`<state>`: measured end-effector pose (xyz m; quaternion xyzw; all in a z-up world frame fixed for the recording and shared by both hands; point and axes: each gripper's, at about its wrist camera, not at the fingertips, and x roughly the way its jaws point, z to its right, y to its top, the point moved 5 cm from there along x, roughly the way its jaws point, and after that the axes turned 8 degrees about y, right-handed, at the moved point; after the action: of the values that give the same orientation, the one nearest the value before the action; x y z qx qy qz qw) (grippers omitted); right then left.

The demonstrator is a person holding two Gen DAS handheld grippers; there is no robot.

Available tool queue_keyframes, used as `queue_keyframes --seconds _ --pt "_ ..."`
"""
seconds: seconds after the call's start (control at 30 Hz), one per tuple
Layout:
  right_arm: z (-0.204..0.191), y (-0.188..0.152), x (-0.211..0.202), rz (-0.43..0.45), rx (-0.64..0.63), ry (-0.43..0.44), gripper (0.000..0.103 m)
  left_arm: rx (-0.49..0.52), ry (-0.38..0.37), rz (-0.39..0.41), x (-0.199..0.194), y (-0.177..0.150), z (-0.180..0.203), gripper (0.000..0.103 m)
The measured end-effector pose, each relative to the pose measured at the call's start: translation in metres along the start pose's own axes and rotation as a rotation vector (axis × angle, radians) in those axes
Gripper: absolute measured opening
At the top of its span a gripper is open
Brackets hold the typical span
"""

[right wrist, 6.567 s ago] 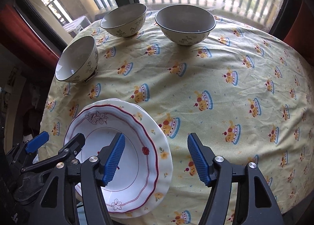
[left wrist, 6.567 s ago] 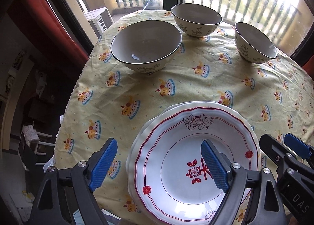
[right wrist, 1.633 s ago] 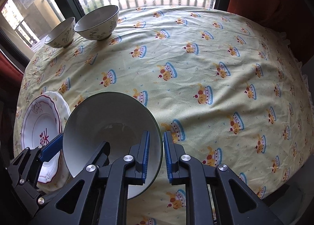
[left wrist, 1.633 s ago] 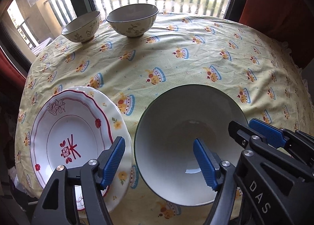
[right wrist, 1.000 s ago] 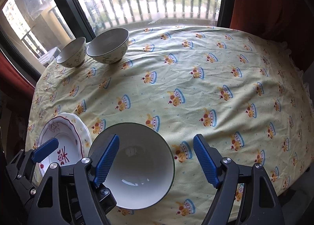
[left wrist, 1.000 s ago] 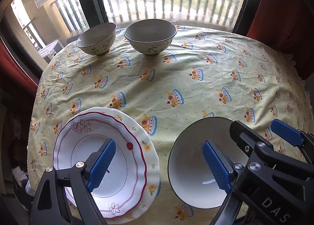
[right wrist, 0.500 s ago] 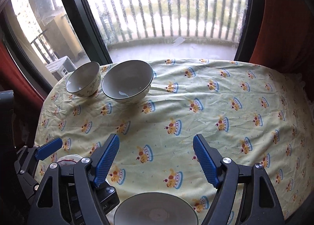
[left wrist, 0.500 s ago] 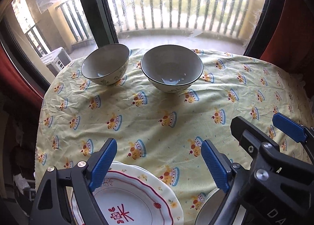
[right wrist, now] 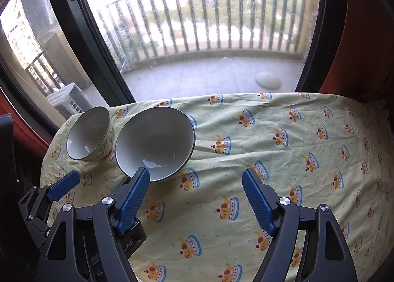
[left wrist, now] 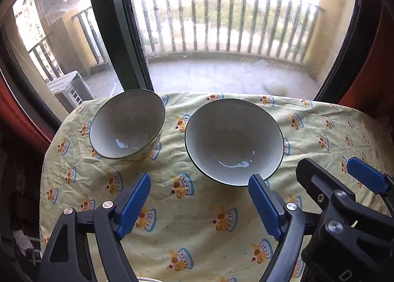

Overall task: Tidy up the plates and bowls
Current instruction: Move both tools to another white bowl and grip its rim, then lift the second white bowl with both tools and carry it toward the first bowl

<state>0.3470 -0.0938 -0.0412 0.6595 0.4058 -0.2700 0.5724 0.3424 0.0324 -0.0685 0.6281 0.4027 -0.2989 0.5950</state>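
Nearest in both wrist views are the grippers themselves, over the tablecloth (left wrist: 204,227). The left gripper (left wrist: 197,195) has nothing between its pads and its jaws are closing a little. The right gripper (right wrist: 195,186) is spread wide and empty, with only cloth between its fingers.

Just beyond them sits the big bowl (left wrist: 234,141), upright. In the left view it lies ahead and slightly right, its near rim just past the right-hand pad (left wrist: 264,205). In the right view it lies ahead and to the left, its near rim behind the left-hand pad (right wrist: 134,195); whether pad and rim touch I cannot tell, though probably not. So the bowl stands between the two grippers' lines, about equally near to each.

Farther left, close beside it, stands the small bowl (left wrist: 128,124), nearer the left gripper. The gap between the bowls looks narrow. Behind them the table ends at the window (left wrist: 221,36).
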Motion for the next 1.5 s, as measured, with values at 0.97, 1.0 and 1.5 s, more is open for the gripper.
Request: queue_keyframes --seconds 0.97,1.0,1.5 --pt "0.004 0.035 0.103 -0.032 -0.021 -0.057 0.014 0.018 0.029 -0.041 0.088 0.027 0.008 0.026" --pt "0.004 0.035 0.103 -0.031 -0.024 -0.06 0.014 0.018 0.026 -0.042 0.088 0.027 0.007 0.026" --pt "0.003 0.021 0.094 -0.048 -0.013 -0.062 0.014 0.039 0.021 -0.069 0.078 0.014 0.008 0.026"
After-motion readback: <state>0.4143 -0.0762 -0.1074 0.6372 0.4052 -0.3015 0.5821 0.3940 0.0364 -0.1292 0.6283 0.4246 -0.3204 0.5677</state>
